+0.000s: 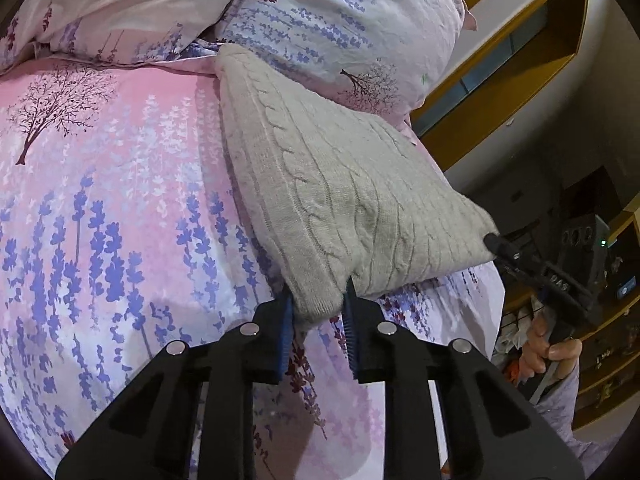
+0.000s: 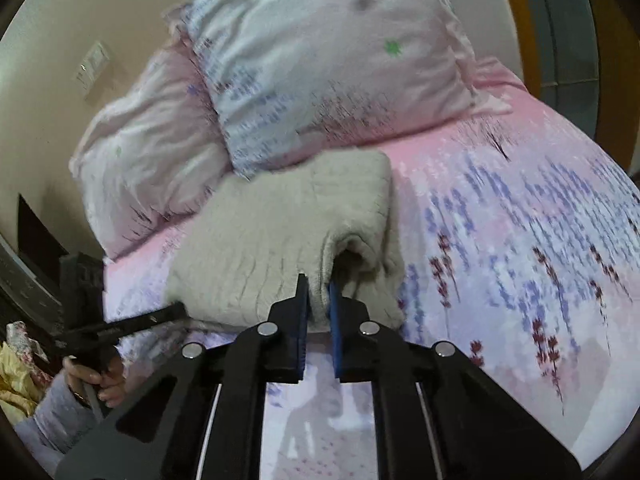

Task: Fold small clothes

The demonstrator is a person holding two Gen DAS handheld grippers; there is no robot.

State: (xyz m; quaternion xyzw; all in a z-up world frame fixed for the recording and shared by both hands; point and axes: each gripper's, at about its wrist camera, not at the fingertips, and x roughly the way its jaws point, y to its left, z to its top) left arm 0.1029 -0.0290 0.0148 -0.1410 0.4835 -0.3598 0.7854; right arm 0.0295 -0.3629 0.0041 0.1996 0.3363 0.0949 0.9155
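Observation:
A beige cable-knit sweater (image 1: 332, 184) lies folded on the floral bed sheet (image 1: 120, 220), its far end against a pillow. My left gripper (image 1: 318, 300) is shut on the sweater's near corner, with fabric bunched between the blue pads. In the left wrist view the right gripper (image 1: 491, 242) bites the sweater's right corner, held by a hand (image 1: 552, 354). In the right wrist view my right gripper (image 2: 319, 286) is shut on a raised fold of the sweater (image 2: 260, 232). There the left gripper (image 2: 176, 311) touches the sweater's left corner.
Two floral pillows (image 1: 340, 20) (image 1: 120, 4) lie at the head of the bed, and a wall with a switch plate (image 2: 93, 66) stands behind them. Wooden shelving (image 1: 500, 92) and dark equipment (image 1: 580, 240) stand beside the bed. Crumpled cloth (image 2: 16, 384) lies low at the left.

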